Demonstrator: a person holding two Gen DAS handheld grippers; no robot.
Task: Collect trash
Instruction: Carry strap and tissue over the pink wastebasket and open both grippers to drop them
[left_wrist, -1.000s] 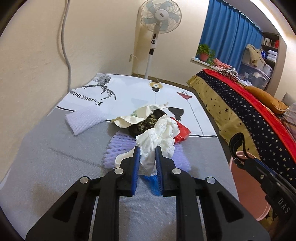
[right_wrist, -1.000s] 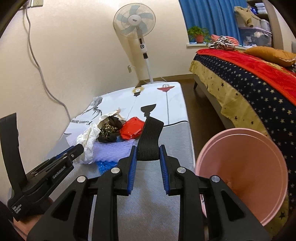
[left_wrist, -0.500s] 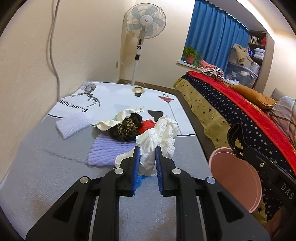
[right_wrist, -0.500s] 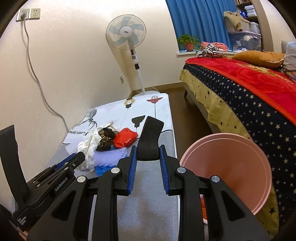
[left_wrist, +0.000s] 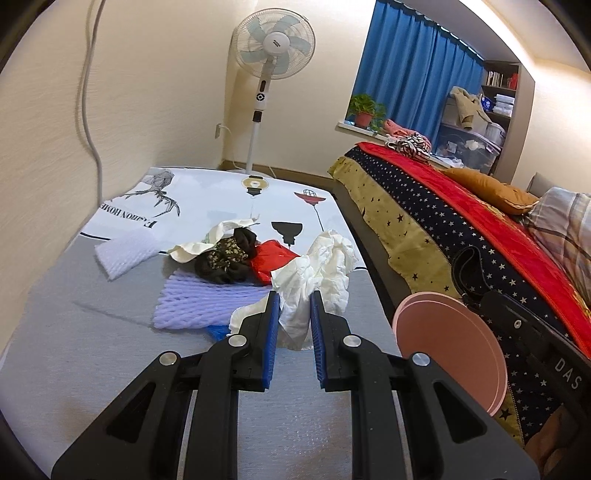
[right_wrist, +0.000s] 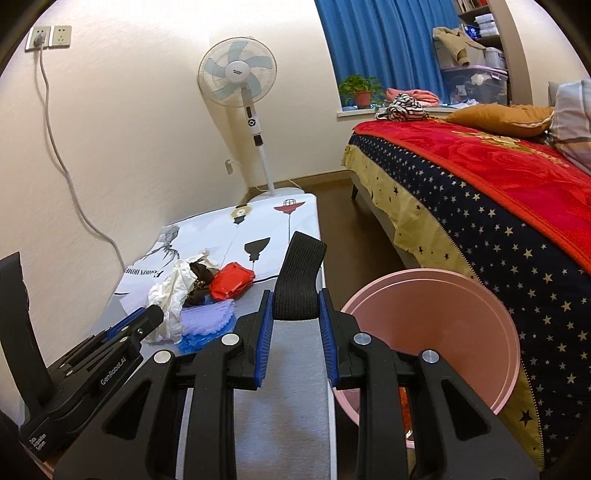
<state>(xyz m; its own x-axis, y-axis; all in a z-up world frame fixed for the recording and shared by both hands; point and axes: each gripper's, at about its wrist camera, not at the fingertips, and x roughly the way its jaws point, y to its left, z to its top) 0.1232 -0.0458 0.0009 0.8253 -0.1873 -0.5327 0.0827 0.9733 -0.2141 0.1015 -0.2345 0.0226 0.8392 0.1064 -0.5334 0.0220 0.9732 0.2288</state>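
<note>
My left gripper (left_wrist: 292, 308) is shut on a crumpled white paper (left_wrist: 321, 273), lifted off the low table (left_wrist: 81, 354). The same paper (right_wrist: 168, 295) hangs from the left gripper (right_wrist: 153, 314) in the right wrist view. My right gripper (right_wrist: 295, 306) is shut on a black elastic band (right_wrist: 299, 280) that curls upward. The pink trash bin (right_wrist: 436, 332) stands on the floor just right of the table, below and right of the right gripper; the pink trash bin (left_wrist: 448, 343) also shows at the right of the left wrist view. A red wrapper (left_wrist: 271, 258), a dark floral cloth (left_wrist: 225, 258) and purple foam netting (left_wrist: 203, 299) lie on the table.
White foam netting (left_wrist: 123, 251) lies near the wall. A blue scrap (right_wrist: 199, 341) sits by the purple netting. A standing fan (right_wrist: 236, 81) is behind the table. A bed with a starred cover (right_wrist: 480, 206) runs along the right, with a floor gap between it and the table.
Both grippers have risen and drawn back from the pile, each keeping its grip. The white paper has come away to the right of the pile, uncovering the red wrapper. The bin shows more fully.
</note>
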